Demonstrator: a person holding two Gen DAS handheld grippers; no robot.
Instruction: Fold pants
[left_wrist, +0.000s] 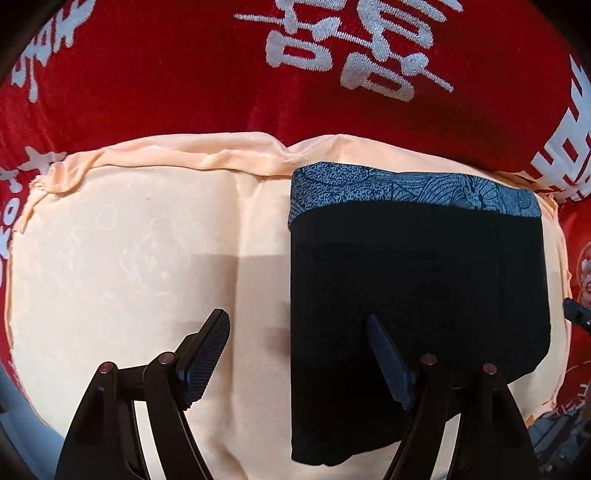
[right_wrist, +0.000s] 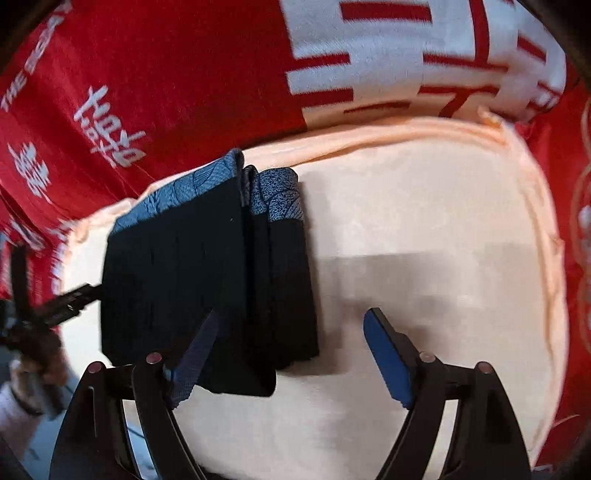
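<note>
Already mostly done: black pants (left_wrist: 417, 273) lie folded into compact stack on peach cushion (left_wrist: 147, 258), patterned blue waistband (left_wrist: 406, 192) at far edge. Left gripper (left_wrist: 299, 354) and right gripper (right_wrist: 291, 350) both gape wide, hold nothing. Final tidy at most.

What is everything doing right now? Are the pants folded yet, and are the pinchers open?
black pants: folded into a flat stack, patterned blue waistband at the far end, nothing gripping them.
peach cloth: spread flat beneath the pants, far edge rumpled.
red blanket: spread underneath.
left gripper: open, empty.
right gripper: open, empty.
</note>
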